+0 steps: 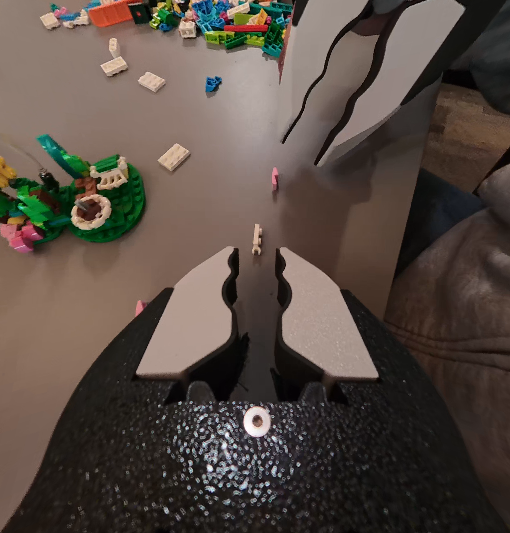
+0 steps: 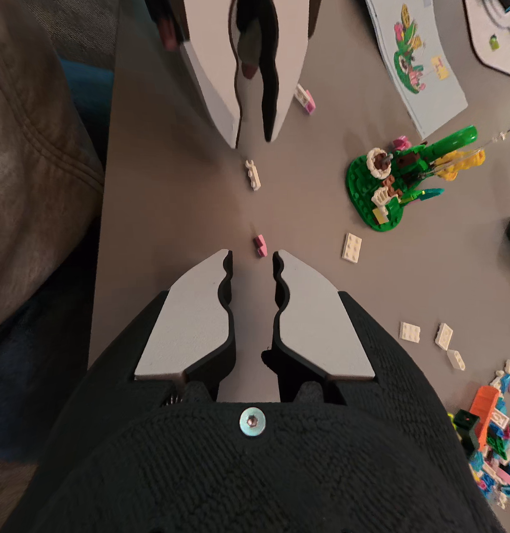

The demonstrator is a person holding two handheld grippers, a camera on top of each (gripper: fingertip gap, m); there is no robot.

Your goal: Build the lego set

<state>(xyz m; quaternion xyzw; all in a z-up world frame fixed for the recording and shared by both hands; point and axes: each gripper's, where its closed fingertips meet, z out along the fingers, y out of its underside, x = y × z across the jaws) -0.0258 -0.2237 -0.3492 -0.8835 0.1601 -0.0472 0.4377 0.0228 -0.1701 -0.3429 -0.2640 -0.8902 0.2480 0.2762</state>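
Observation:
A small white clip piece [image 1: 257, 239] lies on the grey table just ahead of my left gripper [image 1: 256, 252], which is open and empty. A small pink piece [image 2: 260, 245] lies just ahead of my right gripper [image 2: 252, 253], also open and empty. The two grippers face each other, with both pieces between them. The right gripper [image 1: 301, 151] shows at the upper right of the left wrist view, with the pink piece [image 1: 274, 178] below it. The left gripper [image 2: 252, 141] shows at the top of the right wrist view, above the white clip piece [image 2: 253, 174]. The part-built green flower model [image 1: 75, 199] stands to the left.
A heap of loose coloured bricks [image 1: 219, 23] lies at the far side. Several white plates [image 1: 174, 157] are scattered on the table. The instruction booklet [image 2: 421, 66] lies beyond the model [image 2: 392, 184]. A person's grey clothing [image 1: 464, 288] is by the table edge [image 1: 403, 259]. Tip to tip, the grippers are about 8 cm apart.

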